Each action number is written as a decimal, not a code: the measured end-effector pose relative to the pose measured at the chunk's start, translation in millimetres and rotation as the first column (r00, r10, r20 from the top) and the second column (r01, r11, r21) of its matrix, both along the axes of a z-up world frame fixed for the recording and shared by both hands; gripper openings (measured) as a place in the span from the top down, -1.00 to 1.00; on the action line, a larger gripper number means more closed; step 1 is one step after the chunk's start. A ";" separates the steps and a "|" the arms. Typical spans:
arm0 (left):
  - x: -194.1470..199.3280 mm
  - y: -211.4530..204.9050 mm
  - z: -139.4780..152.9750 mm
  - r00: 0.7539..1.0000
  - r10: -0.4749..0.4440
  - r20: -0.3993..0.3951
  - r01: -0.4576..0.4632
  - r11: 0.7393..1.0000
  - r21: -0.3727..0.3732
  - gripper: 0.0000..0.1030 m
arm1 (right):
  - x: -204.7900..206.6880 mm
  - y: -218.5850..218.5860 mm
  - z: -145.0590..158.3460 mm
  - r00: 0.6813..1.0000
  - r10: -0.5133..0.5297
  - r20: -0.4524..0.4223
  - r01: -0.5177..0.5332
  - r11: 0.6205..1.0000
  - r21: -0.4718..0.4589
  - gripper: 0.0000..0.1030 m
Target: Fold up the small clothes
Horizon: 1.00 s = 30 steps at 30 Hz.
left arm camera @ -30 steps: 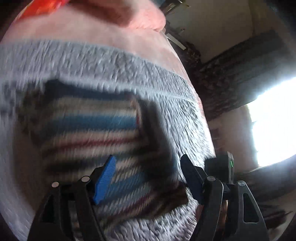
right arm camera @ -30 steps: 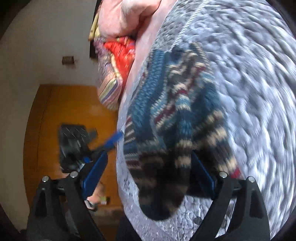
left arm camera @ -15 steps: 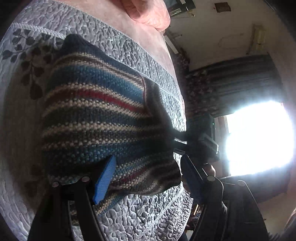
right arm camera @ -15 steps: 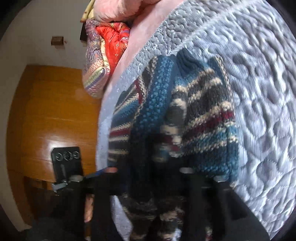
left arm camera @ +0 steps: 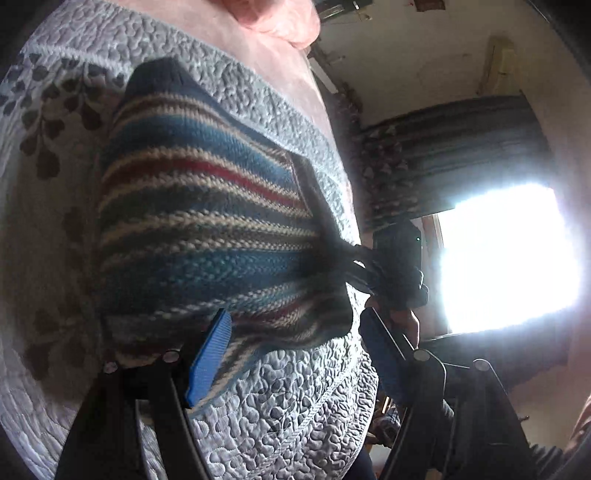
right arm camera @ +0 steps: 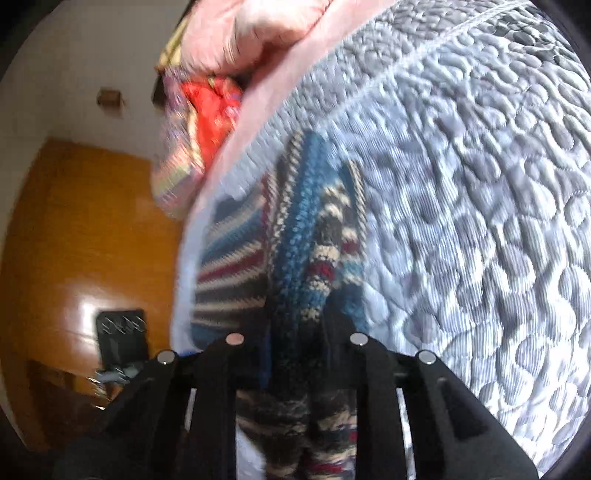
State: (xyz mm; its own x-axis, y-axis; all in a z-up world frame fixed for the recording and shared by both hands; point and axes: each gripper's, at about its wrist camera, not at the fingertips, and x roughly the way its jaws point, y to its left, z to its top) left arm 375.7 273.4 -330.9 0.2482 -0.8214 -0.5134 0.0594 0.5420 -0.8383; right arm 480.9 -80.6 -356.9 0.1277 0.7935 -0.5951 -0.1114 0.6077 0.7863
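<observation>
A small knitted sweater (left arm camera: 207, 229) with blue, cream, red and dark stripes lies on a grey quilted bedspread (left arm camera: 288, 402). My left gripper (left arm camera: 295, 321) hangs open over the sweater's near hem, its blue pad (left arm camera: 208, 354) resting on the knit. In the left wrist view my right gripper (left arm camera: 397, 266) pinches the sweater's right edge at the side of the bed. The right wrist view shows that right gripper (right arm camera: 297, 328) shut on a bunched fold of the sweater (right arm camera: 306, 240), with knit hanging below the fingers.
Pink bedding (left arm camera: 280, 18) lies beyond the quilt, and a red patterned cloth (right arm camera: 207, 110) is piled at the bed's far end. An orange wooden door (right arm camera: 74, 229) stands left of the bed. A bright window (left arm camera: 509, 254) and dark curtain (left arm camera: 443, 147) are to the right.
The right gripper went from open around the sweater's edge to shut on it. The left gripper has come closer to the sweater's hem and stayed open.
</observation>
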 end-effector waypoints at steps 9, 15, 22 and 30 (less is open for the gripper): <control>-1.5 -3.8 9.9 0.999 -0.045 0.006 0.045 0.998 -0.054 -0.41 | 2.2 -6.5 3.0 0.999 0.008 0.035 -0.007 1.000 -0.018 0.44; -4.1 -4.7 -2.0 0.997 -0.069 -0.022 0.068 0.997 -0.046 -0.40 | 39.9 -9.1 26.1 0.994 -0.074 0.077 0.076 0.997 -0.015 -0.05; -12.6 -9.6 -20.8 0.990 -0.098 -0.098 0.089 0.992 -0.087 -0.37 | 66.7 28.0 27.2 0.991 0.035 0.130 -0.018 0.992 -0.128 0.81; 40.7 6.1 39.4 0.994 -0.093 0.048 0.099 0.986 -0.133 -0.38 | 72.0 25.4 20.9 0.981 -0.020 0.190 0.046 0.990 -0.136 0.81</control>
